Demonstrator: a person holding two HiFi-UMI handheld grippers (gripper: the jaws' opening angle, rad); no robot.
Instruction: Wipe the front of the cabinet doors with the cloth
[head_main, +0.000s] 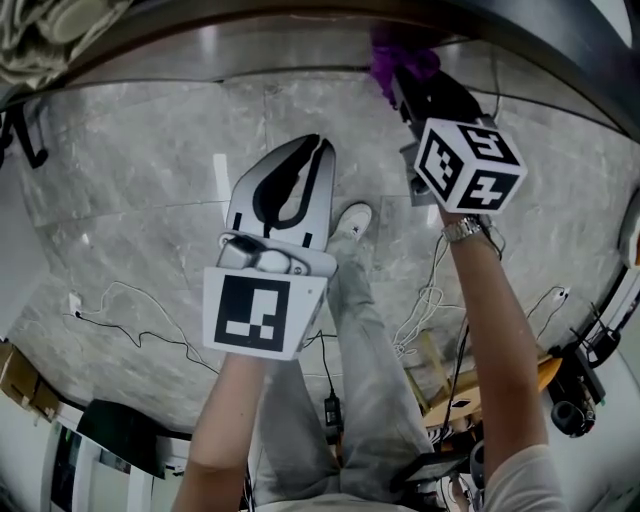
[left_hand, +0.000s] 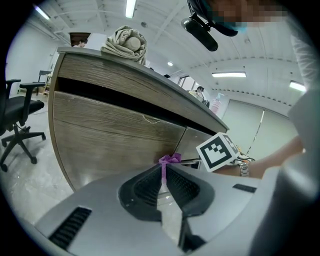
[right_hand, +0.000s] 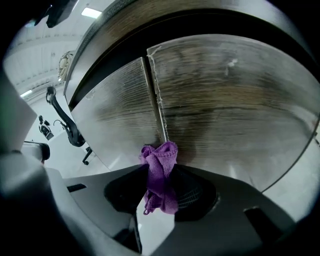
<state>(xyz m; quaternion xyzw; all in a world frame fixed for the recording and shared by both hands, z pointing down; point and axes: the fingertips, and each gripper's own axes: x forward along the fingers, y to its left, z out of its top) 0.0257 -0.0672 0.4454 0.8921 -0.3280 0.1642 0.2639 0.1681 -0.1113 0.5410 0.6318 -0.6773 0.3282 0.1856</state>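
Right gripper view alone shows cloth (right_hand: 161, 172) clamped.

A bunched purple knitted cloth (right_hand: 162, 190), pinched in the right claw (right_hand: 161, 169), sits against the grey wood-grain cabinet doors (right_hand: 225, 100) at the vertical seam where the two closed fronts meet, its loose end hanging down.

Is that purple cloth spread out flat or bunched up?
Bunched up. The purple cloth is a crumpled wad pinched in the right tongs, its tip at the cabinet doors.
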